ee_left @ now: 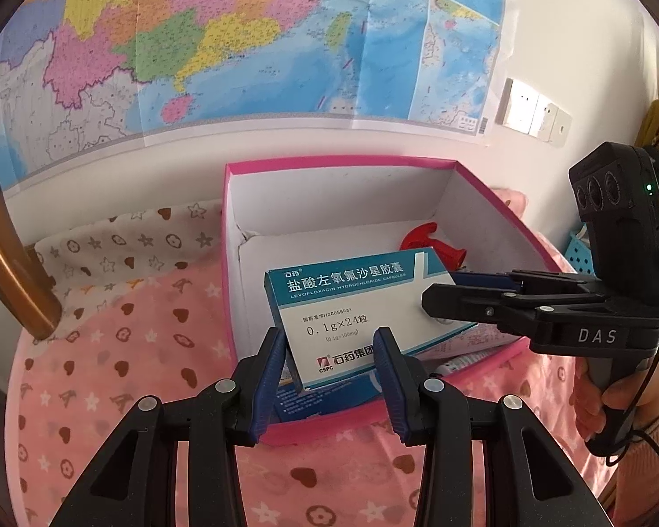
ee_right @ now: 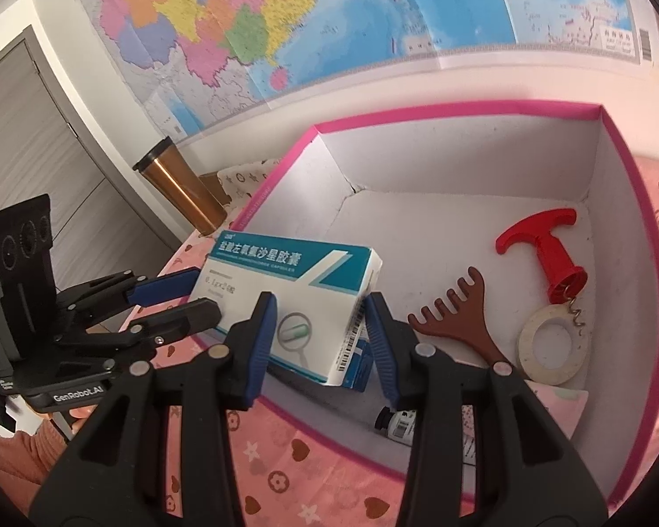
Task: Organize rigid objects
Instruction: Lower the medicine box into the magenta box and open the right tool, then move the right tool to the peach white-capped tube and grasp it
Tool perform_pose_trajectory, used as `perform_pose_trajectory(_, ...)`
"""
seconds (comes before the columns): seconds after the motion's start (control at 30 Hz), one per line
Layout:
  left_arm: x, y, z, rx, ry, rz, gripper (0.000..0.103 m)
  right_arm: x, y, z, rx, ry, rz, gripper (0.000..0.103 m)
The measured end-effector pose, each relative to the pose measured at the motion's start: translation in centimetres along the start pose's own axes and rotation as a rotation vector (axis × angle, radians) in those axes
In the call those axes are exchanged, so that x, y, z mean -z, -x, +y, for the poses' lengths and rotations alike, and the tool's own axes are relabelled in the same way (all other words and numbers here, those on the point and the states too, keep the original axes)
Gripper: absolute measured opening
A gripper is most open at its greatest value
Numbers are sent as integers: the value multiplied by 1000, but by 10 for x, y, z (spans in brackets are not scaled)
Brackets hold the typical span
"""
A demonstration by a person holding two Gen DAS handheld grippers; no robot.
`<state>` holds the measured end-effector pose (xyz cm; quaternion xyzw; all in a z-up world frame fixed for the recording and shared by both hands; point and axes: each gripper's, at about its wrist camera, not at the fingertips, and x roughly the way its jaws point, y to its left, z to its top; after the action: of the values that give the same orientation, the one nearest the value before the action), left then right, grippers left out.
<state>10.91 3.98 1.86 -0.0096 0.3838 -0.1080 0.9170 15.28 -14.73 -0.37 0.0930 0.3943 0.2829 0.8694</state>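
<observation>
I hold the medicine carton (ee_right: 285,303) with both tools at once, tilted over the near-left corner of the pink-rimmed box (ee_right: 461,107). My right gripper (ee_right: 318,342) has its blue jaws pinching one end of the carton; my left gripper (ee_left: 329,371) pinches the other end, its jaws pressed on the two faces. The carton's lower corner dips inside the box, just above a second blue carton (ee_right: 359,371) lying on the floor of it.

Room inside the box is good toward the back and left: white floor lies bare there up to the far wall. The right side is taken by a red T-handled corkscrew (ee_right: 544,250), a brown comb-like scratcher (ee_right: 457,316) and a roll of pale tape (ee_right: 553,347), the corkscrew's wire touching the tape. A small dark-capped bottle (ee_right: 397,424) lies by the near wall, under my right jaws.

The box sits on a pink cloth printed with hearts and flowers (ee_left: 123,373). A copper-coloured tumbler (ee_right: 178,193) stands beyond the box's left corner, apart from it. A map (ee_left: 241,35) covers the white wall behind, with wall switches (ee_left: 534,112) to its right.
</observation>
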Motion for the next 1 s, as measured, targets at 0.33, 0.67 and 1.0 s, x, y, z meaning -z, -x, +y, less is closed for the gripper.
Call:
perform_pose_trajectory(0.33, -2, -9, 5, -56, 13, 24, 41, 0, -22, -3, 8, -3, 73, 45)
perform_pose_trajectory(0.67, 2, 24, -2, -61, 28, -66, 46, 3, -15, 4, 8, 13, 59, 45)
perform_pose_trajectory(1.0, 57, 73, -46, 146, -79, -107, 53, 42, 76, 16, 2, 97, -66, 46)
